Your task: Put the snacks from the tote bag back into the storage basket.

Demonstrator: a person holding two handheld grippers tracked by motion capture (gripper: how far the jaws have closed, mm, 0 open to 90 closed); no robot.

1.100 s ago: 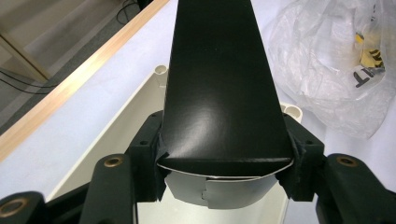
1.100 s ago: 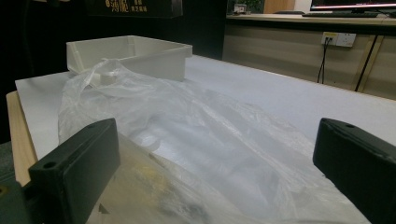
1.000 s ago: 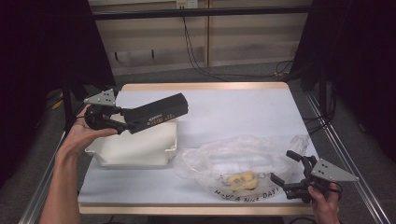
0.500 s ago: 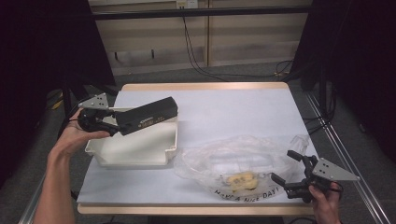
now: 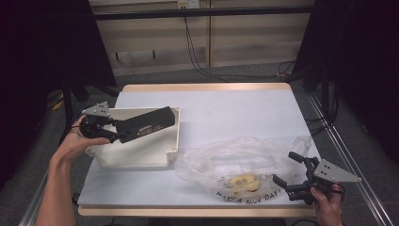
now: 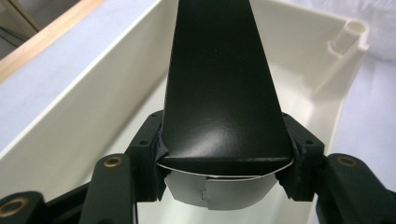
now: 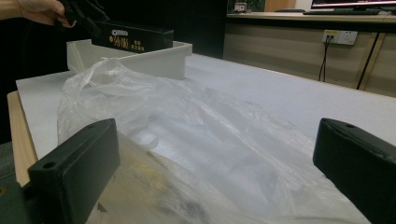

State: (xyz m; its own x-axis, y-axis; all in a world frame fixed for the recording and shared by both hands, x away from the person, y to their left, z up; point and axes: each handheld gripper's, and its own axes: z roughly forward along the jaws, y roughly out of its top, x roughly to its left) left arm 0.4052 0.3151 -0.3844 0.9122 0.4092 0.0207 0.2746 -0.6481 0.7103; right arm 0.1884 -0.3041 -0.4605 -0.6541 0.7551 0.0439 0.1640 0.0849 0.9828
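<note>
High view: left gripper [image 5: 114,134], at the table's left edge, pinches one end of a long black box [image 5: 147,124], which slants over the open cream tray [image 5: 172,141] with its far end near the tray's far right corner. Left gripper view: both jaws press against the sides of the box's near end, white flap showing underneath, tray walls on either side. Right gripper [image 5: 291,175], at the table's near right corner, stands spread wide, jaws facing a crumpled clear plastic bag [image 5: 235,160] lying just beside the tray on the white table [image 5: 235,113]; whether the jaws touch the bag cannot be told.
</note>
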